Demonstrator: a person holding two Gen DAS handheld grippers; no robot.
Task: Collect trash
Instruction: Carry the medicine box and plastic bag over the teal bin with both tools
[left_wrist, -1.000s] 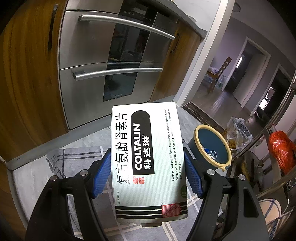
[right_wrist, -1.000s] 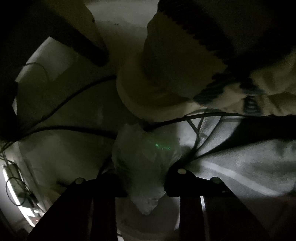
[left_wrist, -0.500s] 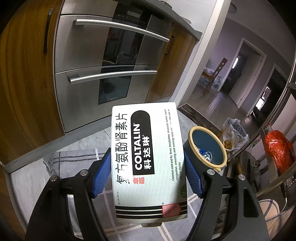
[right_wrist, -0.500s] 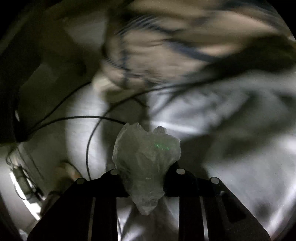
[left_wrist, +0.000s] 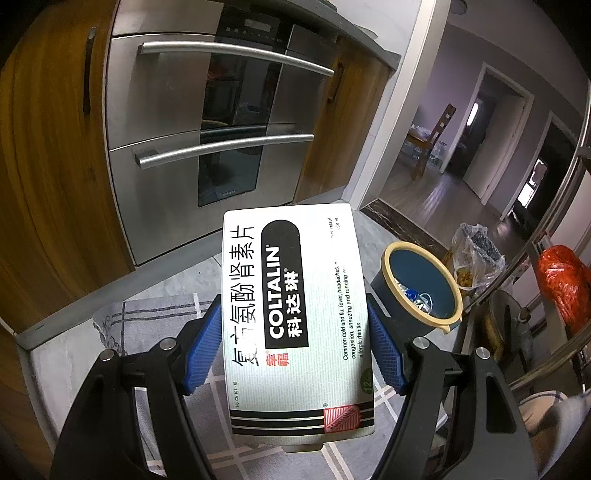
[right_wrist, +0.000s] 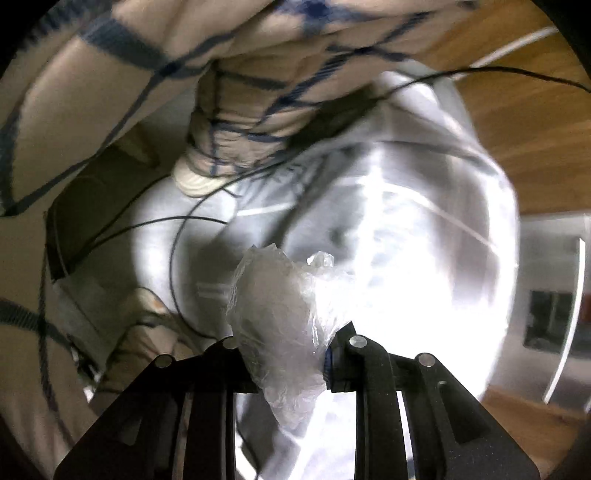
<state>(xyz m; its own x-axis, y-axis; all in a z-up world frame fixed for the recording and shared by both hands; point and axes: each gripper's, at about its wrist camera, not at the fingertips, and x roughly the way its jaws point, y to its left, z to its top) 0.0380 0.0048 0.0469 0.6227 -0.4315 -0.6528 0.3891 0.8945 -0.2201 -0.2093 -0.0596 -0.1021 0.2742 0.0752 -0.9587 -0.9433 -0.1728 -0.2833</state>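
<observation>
Our jaws are both holding trash. The left gripper (left_wrist: 295, 354) is squeezing a white medicine box (left_wrist: 295, 310) between its blue pads (left_wrist: 203, 354), and it is staying just where it was a moment ago. The right gripper (right_wrist: 291, 354) is pinching a crumpled clear plastic bag (right_wrist: 280, 310), with its jaws set narrow.

What is changing is on the right side. A second ago the bag was down in a dark spot near the floor. Now we are lifting it up into the light, above the pale floor mat (right_wrist: 406, 221).

The blue bin (left_wrist: 421, 291) is sitting just to the right of the box, with some trash already inside. We think both pieces are ready to go into the bin next.
</observation>
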